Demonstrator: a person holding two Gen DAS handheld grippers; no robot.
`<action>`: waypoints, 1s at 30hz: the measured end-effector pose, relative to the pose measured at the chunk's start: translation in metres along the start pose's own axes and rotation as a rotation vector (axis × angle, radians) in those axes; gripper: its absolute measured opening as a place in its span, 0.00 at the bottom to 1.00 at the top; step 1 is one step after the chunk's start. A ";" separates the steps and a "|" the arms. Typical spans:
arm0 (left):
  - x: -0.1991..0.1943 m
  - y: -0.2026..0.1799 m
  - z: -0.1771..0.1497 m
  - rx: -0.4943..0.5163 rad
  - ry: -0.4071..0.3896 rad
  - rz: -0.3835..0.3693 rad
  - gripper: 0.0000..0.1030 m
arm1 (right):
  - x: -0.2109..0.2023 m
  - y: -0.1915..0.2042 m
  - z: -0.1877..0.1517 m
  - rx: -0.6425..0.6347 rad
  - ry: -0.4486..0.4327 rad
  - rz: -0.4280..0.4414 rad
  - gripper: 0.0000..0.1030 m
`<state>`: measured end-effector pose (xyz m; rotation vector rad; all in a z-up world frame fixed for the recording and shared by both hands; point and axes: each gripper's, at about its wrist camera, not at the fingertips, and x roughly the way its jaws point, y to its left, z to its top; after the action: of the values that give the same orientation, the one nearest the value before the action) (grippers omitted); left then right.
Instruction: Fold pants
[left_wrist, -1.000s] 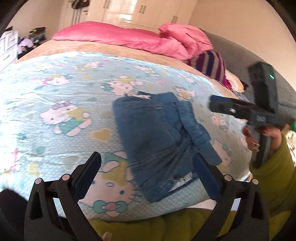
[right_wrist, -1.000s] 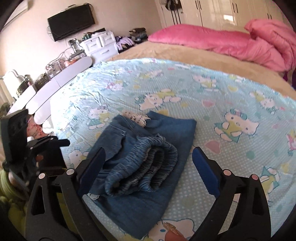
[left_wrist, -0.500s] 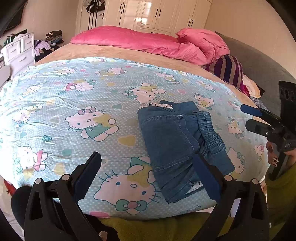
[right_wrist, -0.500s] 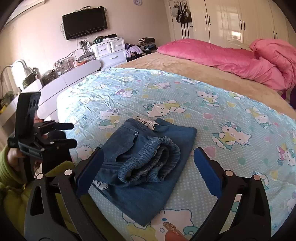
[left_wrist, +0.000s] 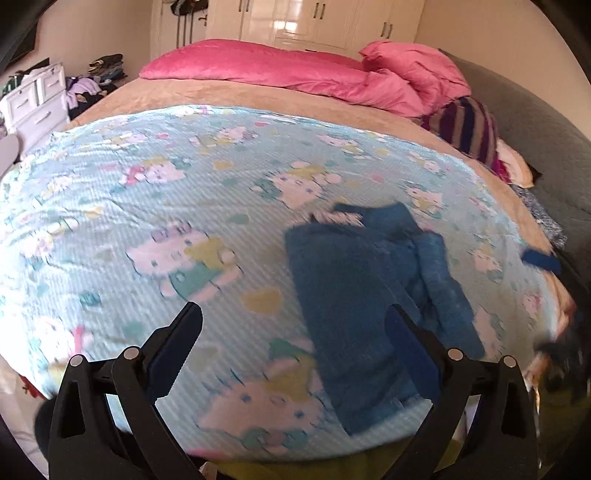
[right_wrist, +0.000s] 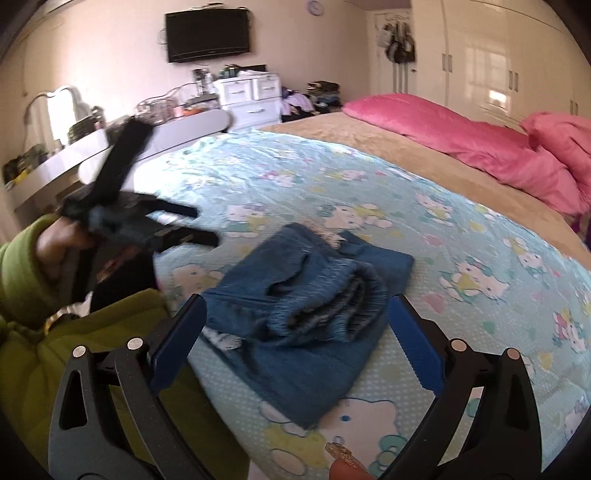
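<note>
The blue denim pants (left_wrist: 354, 291) lie folded into a compact bundle near the front edge of the bed; in the right wrist view the pants (right_wrist: 306, 306) show the rolled waistband on top. My left gripper (left_wrist: 291, 332) is open and empty, held above the sheet in front of and left of the pants. My right gripper (right_wrist: 295, 321) is open and empty, its jaws wide on either side of the bundle, just short of it. The left gripper also shows in the right wrist view (right_wrist: 177, 225), blurred, at the left of the pants.
The bed has a light blue cartoon-cat sheet (left_wrist: 166, 206), a tan blanket (left_wrist: 236, 92) and pink bedding (left_wrist: 295, 70) at the far end. A striped cushion (left_wrist: 465, 125) lies at the right. A white dresser (right_wrist: 251, 96) and desk (right_wrist: 74, 151) stand left of the bed.
Both grippers have pulled back from the folded pants and shifted; the left view is blurred from motion. The pants have stayed in place.
</note>
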<state>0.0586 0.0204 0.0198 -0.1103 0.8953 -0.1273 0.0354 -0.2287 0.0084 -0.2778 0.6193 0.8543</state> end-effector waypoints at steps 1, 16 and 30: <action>0.003 0.002 0.008 -0.003 0.004 -0.026 0.96 | 0.001 0.004 0.000 -0.016 0.002 0.008 0.90; 0.087 -0.025 0.029 0.052 0.141 -0.185 0.39 | 0.078 0.088 -0.007 -0.487 0.191 0.012 0.55; 0.104 -0.011 0.024 -0.010 0.140 -0.238 0.43 | 0.095 0.098 -0.044 -0.488 0.332 0.087 0.09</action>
<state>0.1406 -0.0061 -0.0436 -0.2191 1.0206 -0.3555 -0.0102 -0.1285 -0.0832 -0.8525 0.7280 1.0481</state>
